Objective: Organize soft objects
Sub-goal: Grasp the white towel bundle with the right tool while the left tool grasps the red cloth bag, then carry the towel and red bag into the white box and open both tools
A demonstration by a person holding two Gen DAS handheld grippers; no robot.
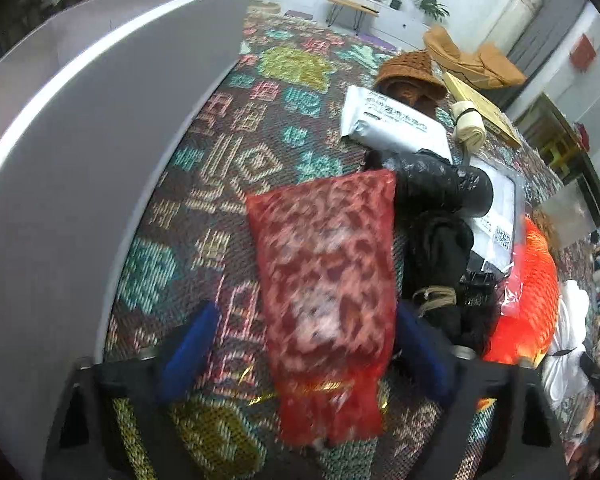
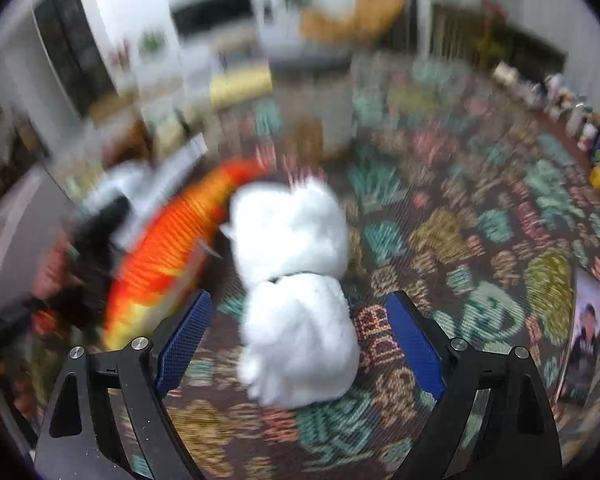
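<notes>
Left hand-held gripper (image 1: 304,354), blue pads standing apart, frames a red mesh bag of mottled contents (image 1: 324,268) lying on the patterned woven table (image 1: 236,152); neither pad visibly presses it. Right hand-held gripper (image 2: 300,346) gapes wide around a fluffy white plush toy (image 2: 296,292), an orange mesh bag (image 2: 172,248) just beside.

On the patterned cloth (image 1: 292,60): 1 red mesh bag (image 1: 324,264), 1 orange mesh bag (image 1: 536,280), 1 white plush toy (image 2: 296,280), 1 brown knit hat (image 1: 410,70), 2 white packets (image 1: 392,120).
</notes>
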